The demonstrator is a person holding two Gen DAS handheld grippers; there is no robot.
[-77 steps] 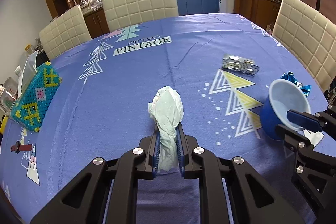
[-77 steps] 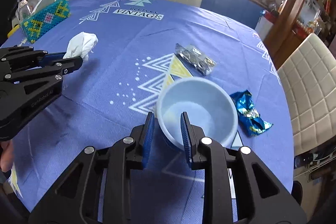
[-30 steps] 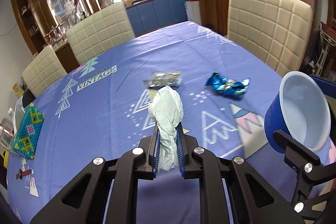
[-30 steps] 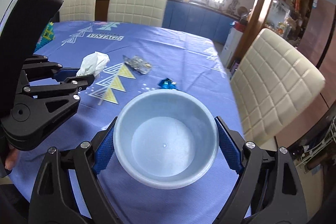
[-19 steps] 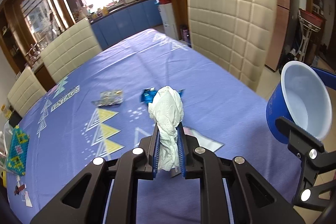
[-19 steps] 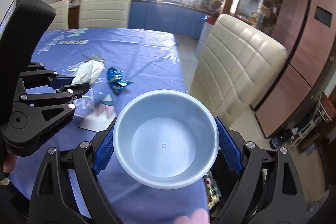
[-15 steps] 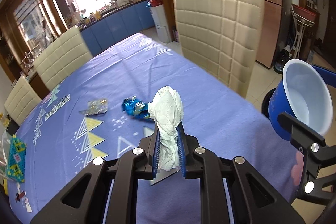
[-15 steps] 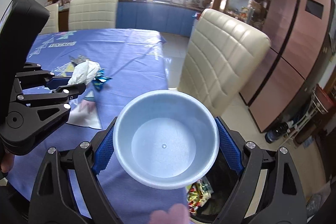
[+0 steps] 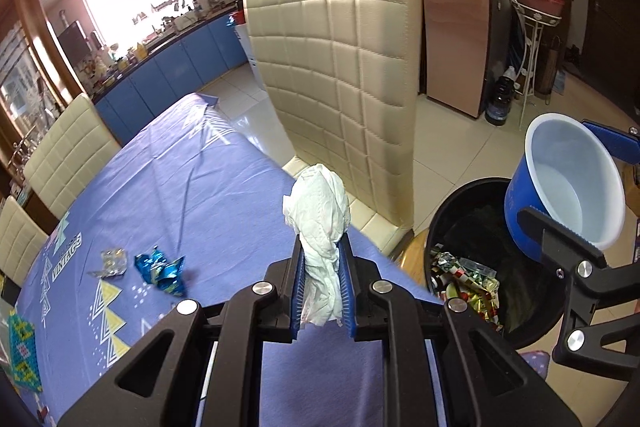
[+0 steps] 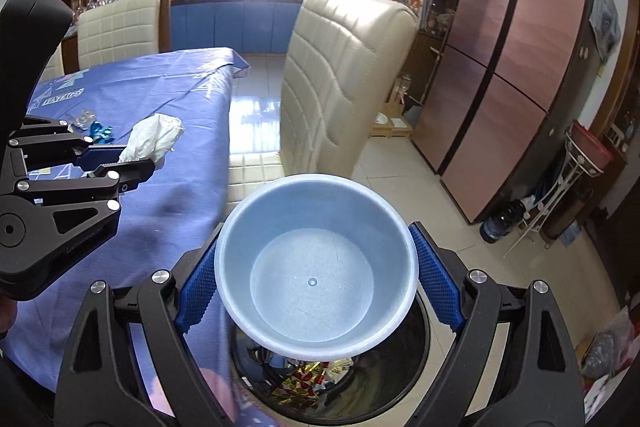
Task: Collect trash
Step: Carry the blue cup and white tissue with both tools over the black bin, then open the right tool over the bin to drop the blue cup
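Tissue (image 9: 320, 227), clamped in left tool (image 9: 322, 291), sits beside the bin (image 9: 532, 327); right tool (image 10: 316, 287), gripping the bowl (image 10: 316, 279), hangs over the bin

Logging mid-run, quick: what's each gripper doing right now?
Left gripper: shut on the crumpled tissue.
Right gripper: shut on the blue bowl.

The blue printed tablecloth (image 9: 168, 195) on the worktop carries one legible word, "VINTAGE", in a white banner at its 9 o'clock edge in the left wrist view. The same banner appears at 10 o'clock in the right wrist view. A smaller line above it cannot be read.
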